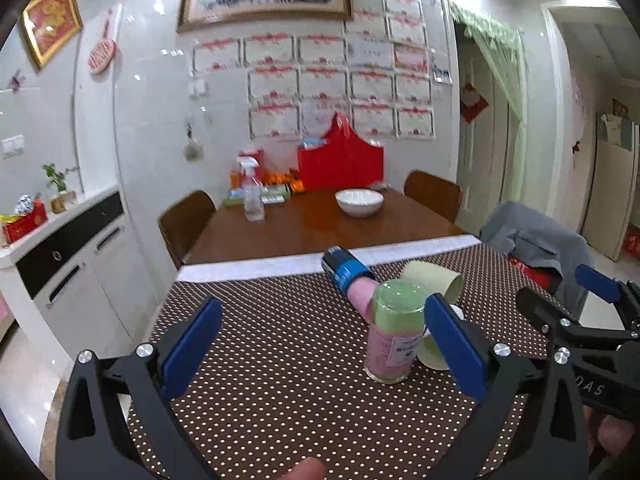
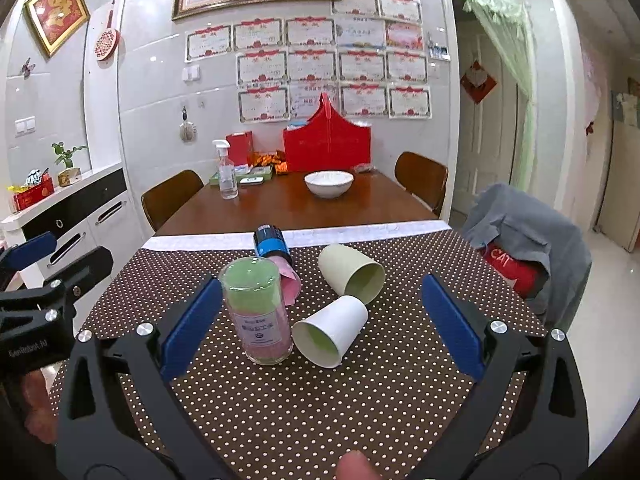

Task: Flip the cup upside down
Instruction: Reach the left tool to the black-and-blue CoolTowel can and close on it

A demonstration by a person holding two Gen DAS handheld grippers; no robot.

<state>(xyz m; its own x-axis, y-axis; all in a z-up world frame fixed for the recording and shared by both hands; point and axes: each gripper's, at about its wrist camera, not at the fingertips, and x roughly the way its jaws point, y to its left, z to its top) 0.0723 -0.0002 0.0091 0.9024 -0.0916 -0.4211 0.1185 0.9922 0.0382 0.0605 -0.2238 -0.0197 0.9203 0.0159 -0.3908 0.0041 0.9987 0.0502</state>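
left claw: wide apart, empty | right claw: wide apart, empty | white cup: on its side, mid-desk, right of glass jar | green cup: on its side, just beyond

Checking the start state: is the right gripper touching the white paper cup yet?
Apart. The right wrist view shows the right gripper open, the white paper cup lying between its fingers with dotted tablecloth visible on both sides.

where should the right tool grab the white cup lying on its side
Grip the white cup across its round side wall near the middle, coming from above. It lies with its open mouth toward the camera, and the jar stands close on its left, so a top approach looks clearest.
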